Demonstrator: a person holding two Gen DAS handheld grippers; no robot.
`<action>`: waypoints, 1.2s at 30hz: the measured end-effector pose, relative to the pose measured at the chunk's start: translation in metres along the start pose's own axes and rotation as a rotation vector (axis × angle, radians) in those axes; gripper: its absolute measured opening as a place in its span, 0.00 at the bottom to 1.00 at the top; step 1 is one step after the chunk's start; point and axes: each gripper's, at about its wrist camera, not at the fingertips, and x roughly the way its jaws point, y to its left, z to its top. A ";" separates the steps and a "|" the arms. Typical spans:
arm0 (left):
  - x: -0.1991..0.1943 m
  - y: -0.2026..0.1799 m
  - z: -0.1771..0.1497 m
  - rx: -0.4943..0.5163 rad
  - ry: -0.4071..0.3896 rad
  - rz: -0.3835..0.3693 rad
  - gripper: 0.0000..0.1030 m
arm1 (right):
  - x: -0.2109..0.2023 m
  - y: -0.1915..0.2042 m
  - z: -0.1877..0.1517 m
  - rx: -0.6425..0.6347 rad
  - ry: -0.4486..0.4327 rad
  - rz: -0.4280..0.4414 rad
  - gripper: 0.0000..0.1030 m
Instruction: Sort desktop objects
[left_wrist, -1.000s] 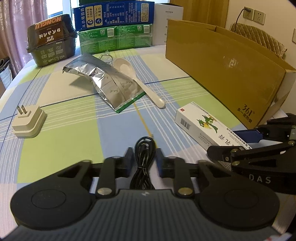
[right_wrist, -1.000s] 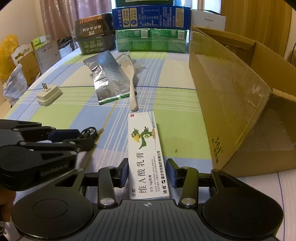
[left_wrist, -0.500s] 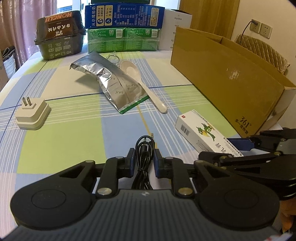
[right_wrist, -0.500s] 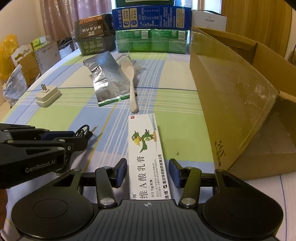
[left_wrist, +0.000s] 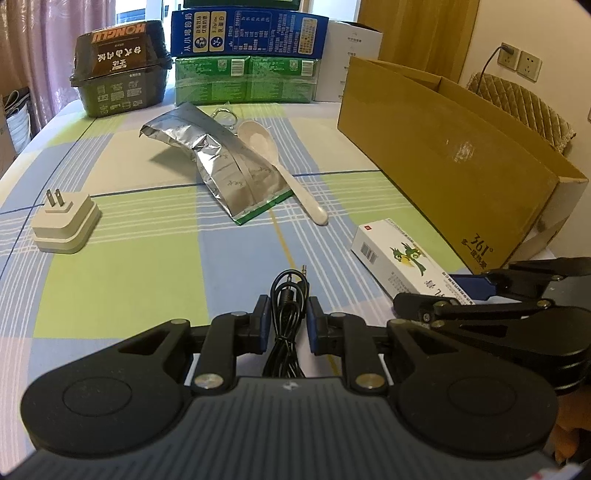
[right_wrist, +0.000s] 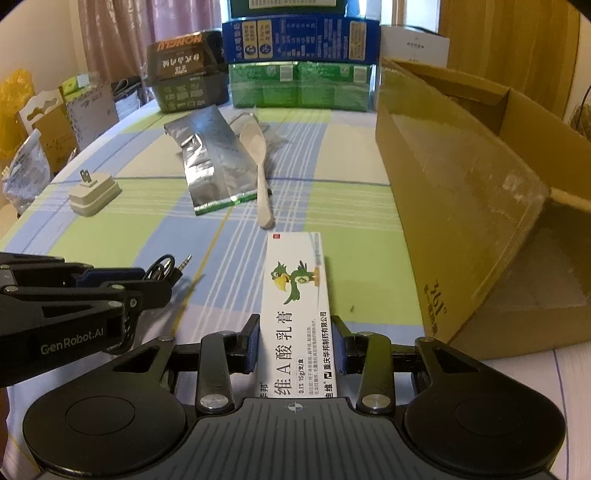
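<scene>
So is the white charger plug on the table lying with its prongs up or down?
Prongs up. The white charger plug rests flat on the tablecloth; both metal prongs point upward.

We see a woven check cloth (left_wrist: 147, 280) covering the tabletop, matt and smooth. The pouch (left_wrist: 225, 166) is crinkled shiny foil. The spoon (left_wrist: 284, 173) looks like glossy white plastic, the plug (left_wrist: 66, 225) satin white plastic with metal prongs. The box (left_wrist: 443, 166) is rough brown cardboard; the carton (right_wrist: 295, 295) is smooth printed card.

Both wrist cams low, near checked blue-green tablecloth (left_wrist: 122, 288), facing far boxes; shared: silver foil pouch (left_wrist: 225, 170) (right_wrist: 214, 158), each other's gripper.
</scene>
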 end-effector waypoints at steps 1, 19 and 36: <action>-0.001 0.000 0.001 0.000 -0.002 0.000 0.15 | -0.001 0.000 0.001 0.000 -0.006 0.002 0.34; -0.045 -0.016 0.019 -0.086 -0.018 0.009 0.15 | -0.069 -0.011 0.017 0.044 -0.114 0.004 0.34; -0.095 -0.063 0.028 -0.043 -0.043 0.006 0.15 | -0.142 -0.026 0.020 0.089 -0.196 -0.002 0.34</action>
